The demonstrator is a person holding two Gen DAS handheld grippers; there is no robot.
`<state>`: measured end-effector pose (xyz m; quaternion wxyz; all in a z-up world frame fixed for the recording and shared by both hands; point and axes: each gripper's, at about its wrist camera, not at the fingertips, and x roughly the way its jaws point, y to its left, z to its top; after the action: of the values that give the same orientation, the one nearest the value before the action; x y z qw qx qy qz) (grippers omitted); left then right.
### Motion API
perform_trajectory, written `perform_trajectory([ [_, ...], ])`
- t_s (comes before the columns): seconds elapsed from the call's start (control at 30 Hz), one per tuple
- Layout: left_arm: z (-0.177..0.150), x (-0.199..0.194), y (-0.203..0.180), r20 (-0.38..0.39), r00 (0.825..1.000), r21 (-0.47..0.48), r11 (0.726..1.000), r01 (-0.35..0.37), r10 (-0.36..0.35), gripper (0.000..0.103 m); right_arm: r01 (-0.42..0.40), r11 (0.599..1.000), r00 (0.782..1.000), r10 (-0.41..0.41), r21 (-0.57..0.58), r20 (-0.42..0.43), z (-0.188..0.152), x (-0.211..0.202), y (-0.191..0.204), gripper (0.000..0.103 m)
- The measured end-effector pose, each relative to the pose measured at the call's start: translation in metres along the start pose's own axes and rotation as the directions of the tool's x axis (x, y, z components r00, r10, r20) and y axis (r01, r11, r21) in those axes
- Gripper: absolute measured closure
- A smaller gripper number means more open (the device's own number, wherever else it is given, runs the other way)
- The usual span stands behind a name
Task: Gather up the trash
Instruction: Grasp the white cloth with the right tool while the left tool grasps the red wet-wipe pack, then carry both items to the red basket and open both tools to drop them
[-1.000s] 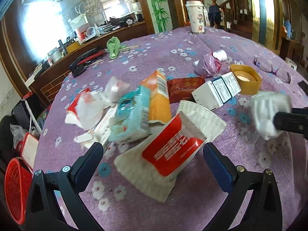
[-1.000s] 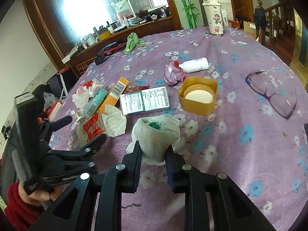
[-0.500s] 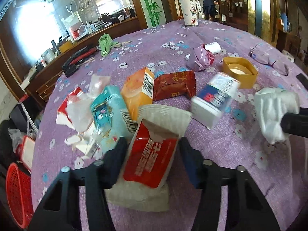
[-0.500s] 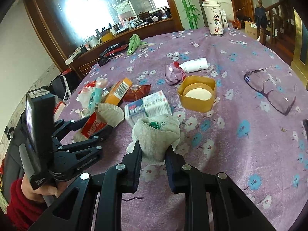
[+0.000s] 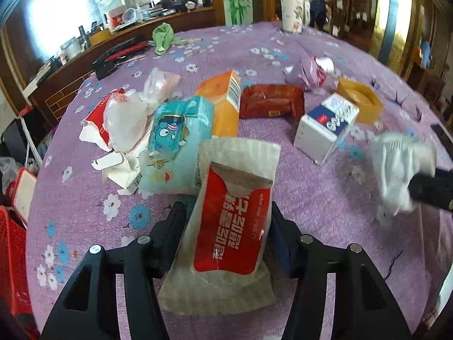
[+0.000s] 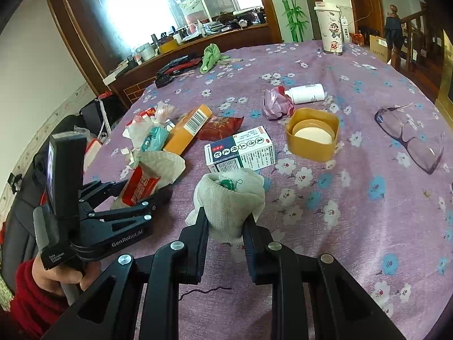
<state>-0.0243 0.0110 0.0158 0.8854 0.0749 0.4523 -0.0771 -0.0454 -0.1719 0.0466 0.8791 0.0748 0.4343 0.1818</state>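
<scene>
At the far left, off the table's (image 5: 85, 226) edge, one red basket (image 5: 11, 255) sits low, likely where this trash goes. My left tongs (image 5: 226, 212) grip the one red-and-white packet (image 5: 232, 226) across its narrow sides, so it stands up between the pads. Their jaws have just been closing round it, then eased slightly. Beyond lies a crumpled heap (image 5: 119, 119) of wrappers, too tangled to count surely. Then come one teal pouch (image 5: 175, 141), two boxes, orange (image 5: 223, 104) and white-and-blue (image 5: 325, 124), with one dark red wrapper (image 5: 269, 100) between them, and one yellow lid (image 5: 359, 99). My right tongs (image 6: 226, 221) pinch the one white cloth wad (image 6: 229, 198) near its base, held over the table, I think ready to carry.
</scene>
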Motion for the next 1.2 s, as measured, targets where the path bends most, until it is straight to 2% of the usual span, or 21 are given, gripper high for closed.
perform_trajectory([
  [0.13,-0.004,-0.005,0.002,0.016,1.000,-0.031,0.999,0.020,-0.020,0.062,0.042,0.999,0.999,-0.042,-0.030,-0.010,0.000,0.006,0.004,0.079],
  [0.37,-0.016,-0.034,0.014,0.099,0.995,-0.097,0.995,0.037,-0.027,0.062,0.107,0.989,0.994,-0.110,-0.101,-0.026,-0.002,0.018,0.021,0.079],
  [0.63,-0.027,-0.064,0.038,0.164,0.986,-0.159,0.987,0.020,0.006,0.062,0.159,0.965,0.987,-0.164,-0.209,-0.002,0.002,0.022,0.054,0.079],
  [0.97,-0.041,-0.080,0.067,0.181,0.982,-0.206,0.978,-0.018,0.056,0.062,0.126,0.956,0.991,-0.132,-0.264,-0.005,0.010,0.027,0.088,0.079],
  [1.2,-0.051,-0.092,0.088,0.194,0.977,-0.243,0.969,-0.039,0.088,0.062,0.037,0.959,0.999,-0.046,-0.281,-0.025,0.020,0.028,0.112,0.079],
])
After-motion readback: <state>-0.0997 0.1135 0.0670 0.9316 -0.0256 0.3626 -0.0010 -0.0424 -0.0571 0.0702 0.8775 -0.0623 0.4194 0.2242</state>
